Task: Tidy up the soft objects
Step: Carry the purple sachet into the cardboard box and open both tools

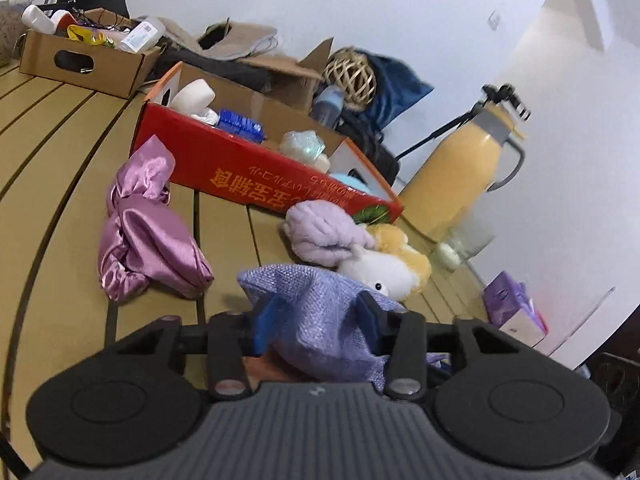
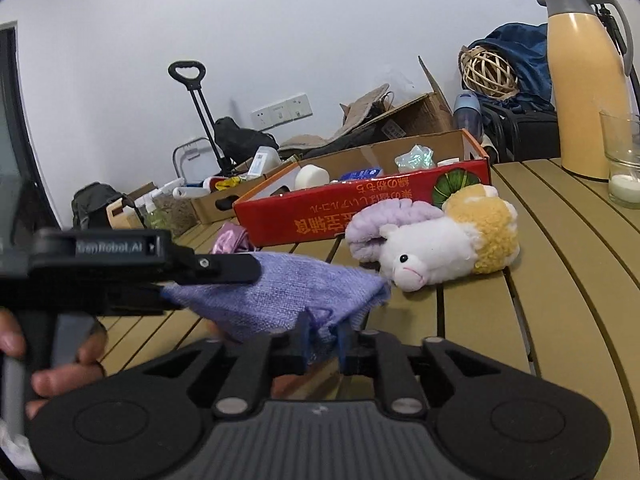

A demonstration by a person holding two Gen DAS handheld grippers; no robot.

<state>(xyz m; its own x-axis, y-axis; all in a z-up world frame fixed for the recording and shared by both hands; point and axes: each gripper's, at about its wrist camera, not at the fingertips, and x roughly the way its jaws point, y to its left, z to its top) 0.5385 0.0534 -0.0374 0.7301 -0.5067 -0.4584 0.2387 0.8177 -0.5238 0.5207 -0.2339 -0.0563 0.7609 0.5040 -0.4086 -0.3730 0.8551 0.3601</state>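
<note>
My left gripper (image 1: 320, 316) is shut on a lilac knitted cloth (image 1: 316, 304), held above the slatted table (image 1: 60, 184). My right gripper (image 2: 322, 340) is shut on another edge of the same cloth (image 2: 280, 296), which stretches between both grippers. The left gripper's body (image 2: 132, 260) shows at the left of the right wrist view. A white and yellow plush sheep (image 2: 444, 240) lies on the table beside a lilac fluffy cloth (image 2: 380, 224). A pink satin bag (image 1: 148, 236) lies to the left. A red cardboard box (image 1: 256, 160) stands behind them.
A yellow thermos jug (image 2: 584, 80) and a glass candle (image 2: 624, 160) stand at the right. A brown box (image 1: 84, 56) of bottles sits further back. A purple tissue pack (image 1: 516, 312) lies near the table edge. Bags and a wicker ball (image 1: 352, 76) lie behind.
</note>
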